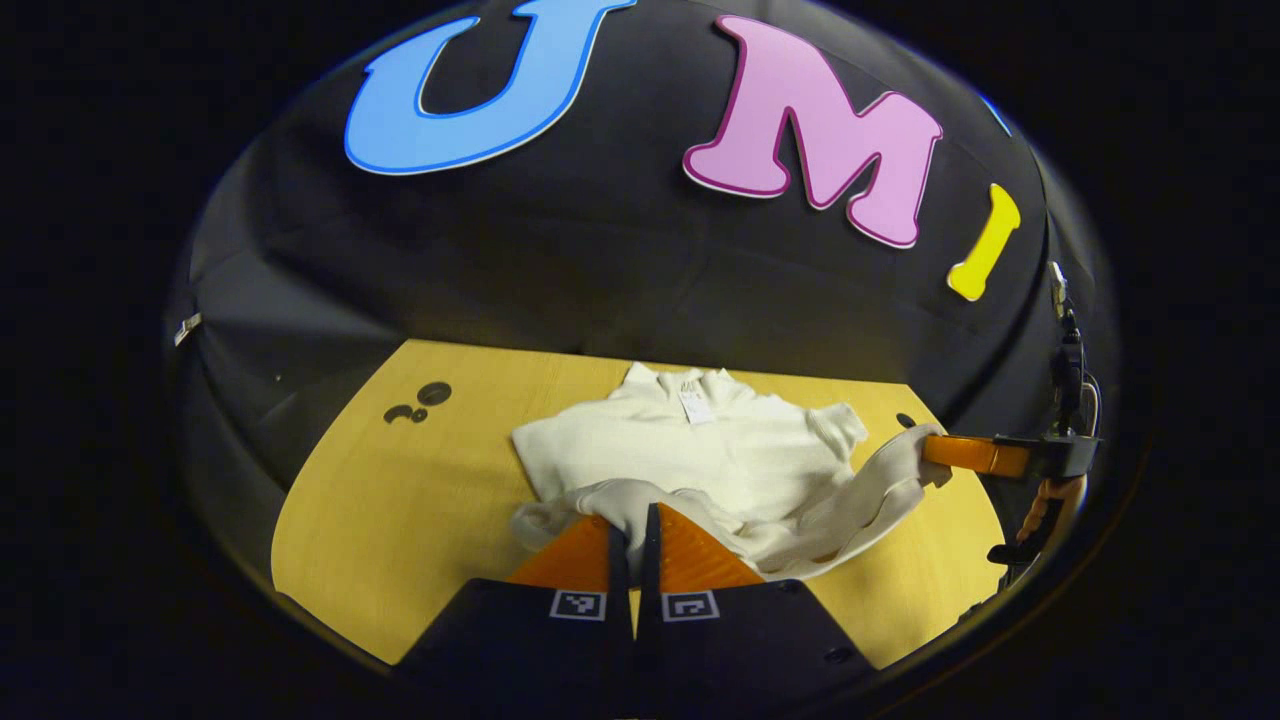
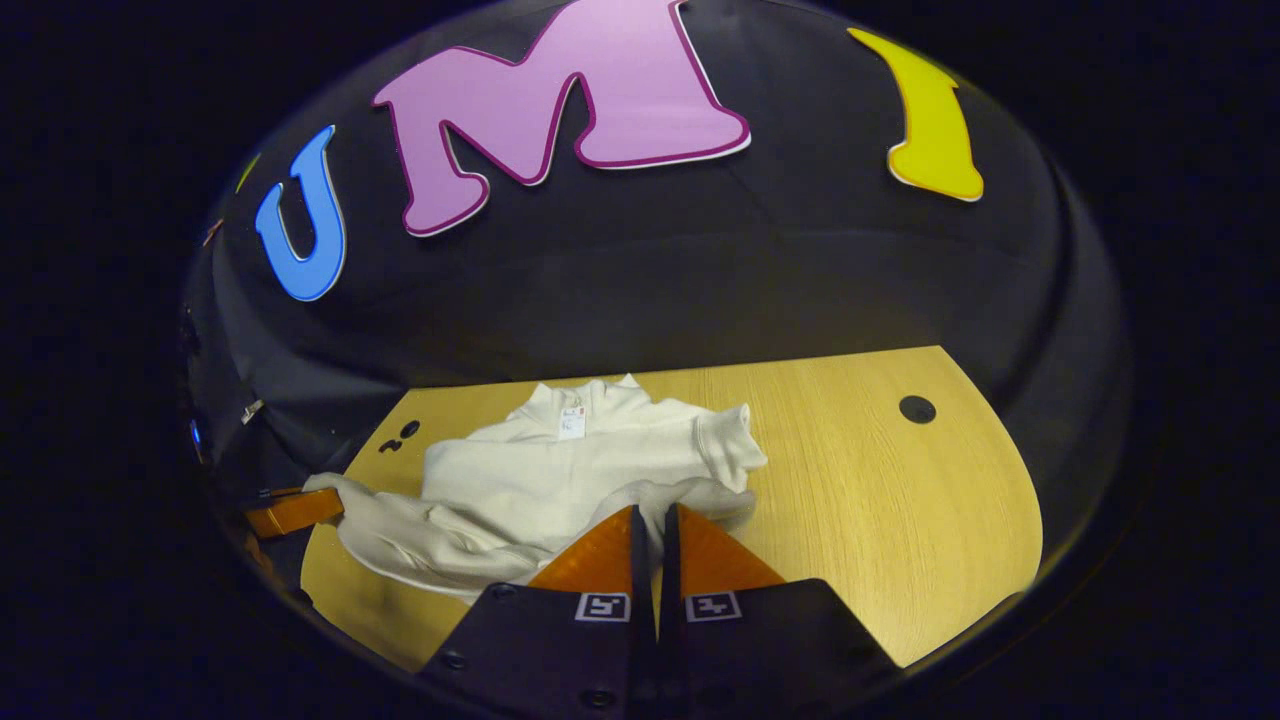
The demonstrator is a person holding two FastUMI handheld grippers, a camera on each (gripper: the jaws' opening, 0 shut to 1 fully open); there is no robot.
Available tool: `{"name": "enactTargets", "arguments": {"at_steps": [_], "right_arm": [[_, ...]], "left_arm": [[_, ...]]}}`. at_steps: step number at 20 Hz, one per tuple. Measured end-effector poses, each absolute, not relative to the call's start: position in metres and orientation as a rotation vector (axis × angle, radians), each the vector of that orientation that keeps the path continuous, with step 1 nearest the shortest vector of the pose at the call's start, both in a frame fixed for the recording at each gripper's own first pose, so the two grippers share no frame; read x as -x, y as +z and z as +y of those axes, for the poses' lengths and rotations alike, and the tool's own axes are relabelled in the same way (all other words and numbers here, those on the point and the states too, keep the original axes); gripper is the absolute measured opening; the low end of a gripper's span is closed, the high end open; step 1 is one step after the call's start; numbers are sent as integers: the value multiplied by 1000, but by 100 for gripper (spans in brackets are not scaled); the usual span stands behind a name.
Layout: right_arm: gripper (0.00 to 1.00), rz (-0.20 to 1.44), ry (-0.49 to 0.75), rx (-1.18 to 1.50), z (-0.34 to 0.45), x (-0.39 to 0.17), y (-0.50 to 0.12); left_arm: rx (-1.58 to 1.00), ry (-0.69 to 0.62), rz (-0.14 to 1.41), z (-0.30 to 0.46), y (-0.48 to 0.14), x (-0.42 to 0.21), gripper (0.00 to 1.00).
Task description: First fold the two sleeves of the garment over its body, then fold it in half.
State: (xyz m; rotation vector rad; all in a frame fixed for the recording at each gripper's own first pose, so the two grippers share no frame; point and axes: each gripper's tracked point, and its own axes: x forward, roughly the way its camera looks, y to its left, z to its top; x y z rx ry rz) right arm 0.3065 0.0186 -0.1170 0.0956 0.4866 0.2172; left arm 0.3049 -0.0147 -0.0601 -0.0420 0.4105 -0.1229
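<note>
On the light wooden counter (image 2: 880, 500) lies the cream knitted long-sleeved garment (image 1: 700, 450); the left hand-held gripper (image 1: 634, 520) and right hand-held gripper (image 2: 655, 525) each pinch its near hem, fingers together.

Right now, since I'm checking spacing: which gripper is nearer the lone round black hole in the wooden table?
Right. The right gripper pinches the white garment beside the hole; the left gripper pinches it well away.

From my remote station, both cameras ride low over the table (image 1: 400, 500), facing the booth's back wall. The left gripper view looks from the near edge; the right gripper view likewise. Both views share the garment (image 1: 700, 450) (image 2: 560, 470), close ahead.
</note>
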Motion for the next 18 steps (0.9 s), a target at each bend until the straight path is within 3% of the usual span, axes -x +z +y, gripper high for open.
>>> {"name": "enactTargets", "arguments": {"at_steps": [1, 2, 10, 18], "right_arm": [[5, 479, 221, -95, 23, -319, -113], [5, 471, 225, -90, 26, -330, -109], [5, 431, 227, -80, 39, -420, -93], [5, 438, 169, -90, 46, -500, -126]], "left_arm": [[40, -122, 397, -14, -53, -315, 10], [34, -122, 386, -15, -47, -325, 6], [40, -117, 335, -11, -14, -431, 6], [27, -102, 394, 8, -55, -525, 6]]}}
